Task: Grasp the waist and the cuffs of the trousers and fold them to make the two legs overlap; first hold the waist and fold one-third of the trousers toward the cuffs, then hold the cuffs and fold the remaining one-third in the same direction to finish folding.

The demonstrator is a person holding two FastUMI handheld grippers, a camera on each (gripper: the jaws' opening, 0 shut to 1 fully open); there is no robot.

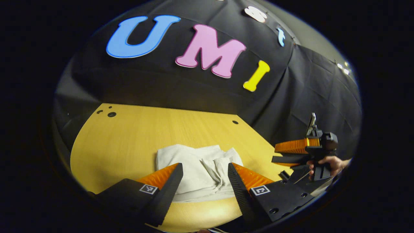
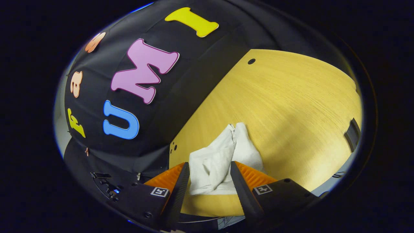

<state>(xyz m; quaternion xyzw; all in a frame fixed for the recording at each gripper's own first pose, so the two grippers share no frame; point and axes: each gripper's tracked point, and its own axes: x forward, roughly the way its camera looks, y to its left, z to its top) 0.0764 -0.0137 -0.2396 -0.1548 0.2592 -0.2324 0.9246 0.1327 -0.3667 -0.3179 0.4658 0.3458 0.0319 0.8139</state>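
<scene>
Both our tools are wide open and empty, the left tool and right tool each hovering just short of the trousers, which lie bunched up on the worktop. They look light, floppy and not slippery, so we'd pinch a thick hem edge.

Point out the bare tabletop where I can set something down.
The yellow wooden tabletop is bare between the folded white trousers and the black cloth wall, and left of the trousers toward the small drilled holes. It is crowded at the near edge, where the left tongs flank the trousers, and by the right tongs.
</scene>
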